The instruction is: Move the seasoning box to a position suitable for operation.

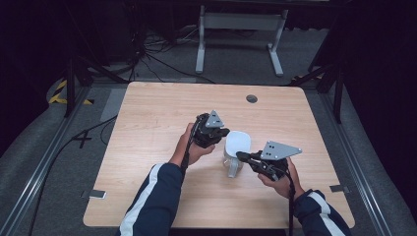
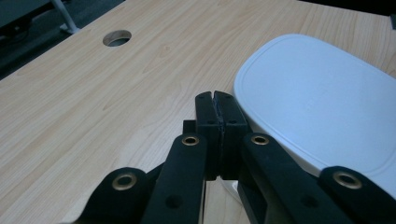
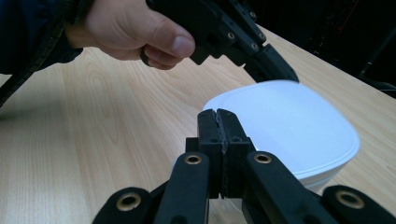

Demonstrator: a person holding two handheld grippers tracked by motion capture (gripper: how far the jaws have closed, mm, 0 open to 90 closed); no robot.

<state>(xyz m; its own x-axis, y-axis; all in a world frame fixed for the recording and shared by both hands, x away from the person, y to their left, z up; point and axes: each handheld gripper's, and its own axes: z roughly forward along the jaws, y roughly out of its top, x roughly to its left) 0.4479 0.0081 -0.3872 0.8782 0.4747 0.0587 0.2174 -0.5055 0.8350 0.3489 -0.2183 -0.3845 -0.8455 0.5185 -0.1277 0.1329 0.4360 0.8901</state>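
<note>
While both pairs of jaws sit pressed together with nothing visibly between them, the white lidded container (image 1: 237,147) stands mid-table between the left gripper (image 1: 222,132) and right gripper (image 1: 241,156), each at its rim. I'd judge a grasp is being lined up; next, the jaws must part. The pale wood table (image 1: 147,123) is otherwise bare, and cables trail over grey floor beyond.

Left claw (image 2: 217,108) closed — beside, perhaps touching, white lid (image 2: 317,102).
</note>
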